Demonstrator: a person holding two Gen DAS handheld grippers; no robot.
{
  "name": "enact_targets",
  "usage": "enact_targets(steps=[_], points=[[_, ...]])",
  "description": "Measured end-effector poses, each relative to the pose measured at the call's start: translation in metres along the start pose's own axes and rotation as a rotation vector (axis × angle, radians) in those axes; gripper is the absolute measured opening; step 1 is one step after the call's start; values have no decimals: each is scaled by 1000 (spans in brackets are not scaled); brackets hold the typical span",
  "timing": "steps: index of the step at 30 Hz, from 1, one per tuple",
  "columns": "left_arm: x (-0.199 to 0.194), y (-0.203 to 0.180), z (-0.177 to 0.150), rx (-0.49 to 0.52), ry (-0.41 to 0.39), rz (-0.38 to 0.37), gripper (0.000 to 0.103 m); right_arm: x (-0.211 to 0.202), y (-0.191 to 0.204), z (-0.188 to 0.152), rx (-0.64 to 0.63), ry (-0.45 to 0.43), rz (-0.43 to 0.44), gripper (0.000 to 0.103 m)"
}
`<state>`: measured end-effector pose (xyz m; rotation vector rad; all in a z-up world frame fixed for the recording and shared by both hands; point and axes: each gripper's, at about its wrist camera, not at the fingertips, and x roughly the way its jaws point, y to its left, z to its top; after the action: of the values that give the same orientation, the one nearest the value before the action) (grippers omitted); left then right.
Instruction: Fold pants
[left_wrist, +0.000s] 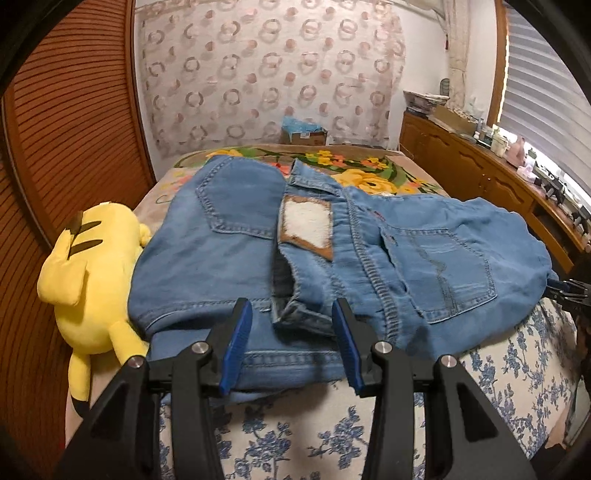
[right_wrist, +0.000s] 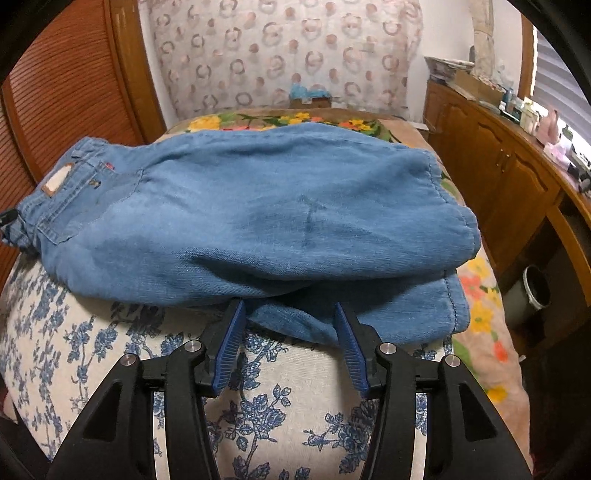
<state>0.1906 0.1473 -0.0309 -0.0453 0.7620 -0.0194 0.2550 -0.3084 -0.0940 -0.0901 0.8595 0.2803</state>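
Covering the floral bedspread (right_wrist: 110, 350), folded jeans (right_wrist: 258, 206) face patterned curtains (left_wrist: 273, 74).

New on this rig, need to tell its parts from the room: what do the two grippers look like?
Both match: the left gripper and right gripper have black angular plastic linkage arms with triangular cut-outs, round silver pivot pins, and two narrow fingers faced with ribbed blue pads. No cables or markings show.

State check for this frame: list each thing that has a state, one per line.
jeans: folded over, lying across the bed, waistband gaping
left gripper: open, astride the near denim edge
right gripper: open, at the leg's near edge
plush toy: lying on its side beside the jeans
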Motion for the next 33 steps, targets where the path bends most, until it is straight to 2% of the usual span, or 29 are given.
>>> enact_targets(steps=[8,18,22,26,28,30,31,33], points=[[12,-1,-8,2,21,5,44,6,8,-3,-42,21,-26,51],[14,-15,5,44,3,-32,44,7,9,-5,-52,19,-31,51],[26,-17,7,58,45,-21,44,8,11,-2,-60,16,-32,51],[28,-16,7,49,35,-33,44,9,11,-2,-61,16,-32,51],[27,-16,8,37,26,-42,41,10,15,-1,-70,15,-35,51],[23,-19,9,35,14,-53,34,10,16,0,-80,14,-38,50],[20,-20,9,40,7,-57,32,11,16,0,-82,12,-37,46],[16,-25,9,53,-8,-52,21,11,16,1,-81,8,-35,37]])
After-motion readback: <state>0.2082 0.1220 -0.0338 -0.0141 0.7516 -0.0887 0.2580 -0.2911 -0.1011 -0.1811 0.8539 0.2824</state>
